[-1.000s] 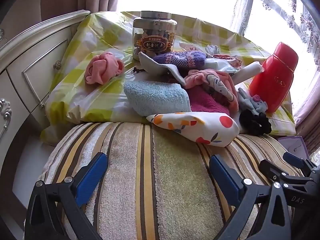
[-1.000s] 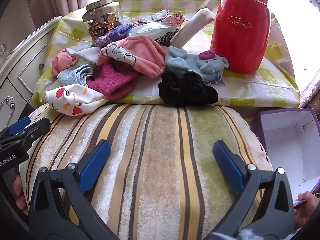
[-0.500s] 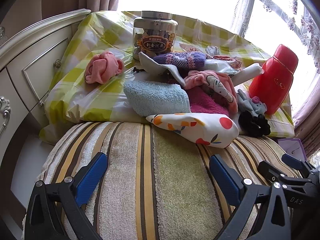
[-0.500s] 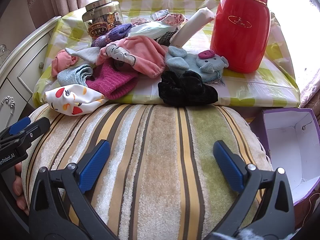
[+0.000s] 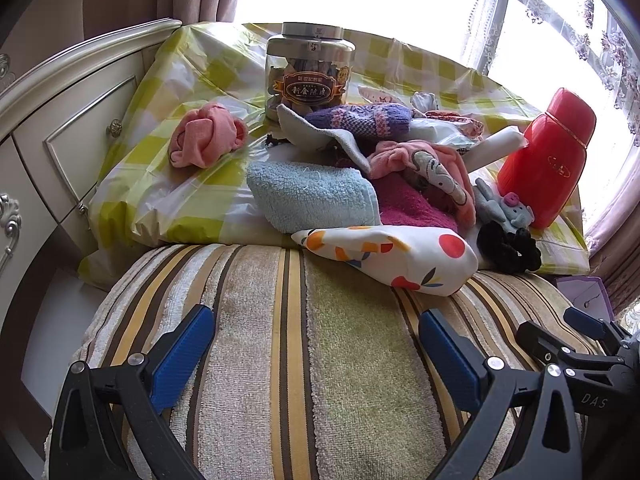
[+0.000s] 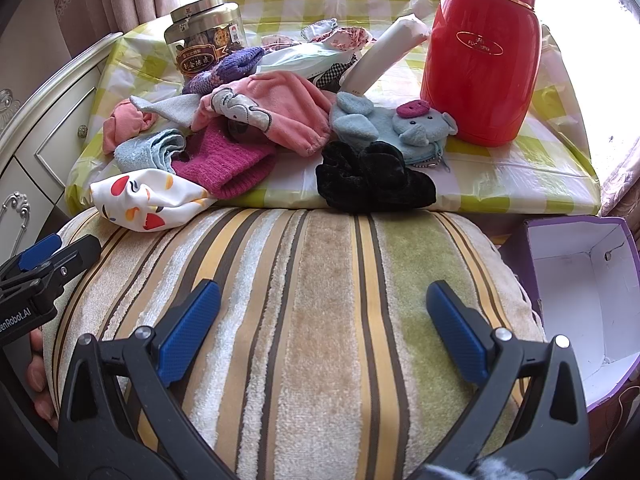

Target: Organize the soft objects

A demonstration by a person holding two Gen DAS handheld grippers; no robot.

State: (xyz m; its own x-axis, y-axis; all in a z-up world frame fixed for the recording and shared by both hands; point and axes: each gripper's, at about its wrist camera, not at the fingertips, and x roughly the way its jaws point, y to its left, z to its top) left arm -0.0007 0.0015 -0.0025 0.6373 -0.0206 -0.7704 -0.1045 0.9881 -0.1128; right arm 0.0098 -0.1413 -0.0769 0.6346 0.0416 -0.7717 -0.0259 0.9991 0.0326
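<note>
both your left gripper (image 5: 312,344) and right gripper (image 6: 324,320) sit spread wide, empty, over the striped cushion (image 6: 320,300), the soft pile (image 6: 248,120) beyond.

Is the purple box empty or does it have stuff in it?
Empty, as far as shown: the purple box sits open and only bare white inside shows.
</note>
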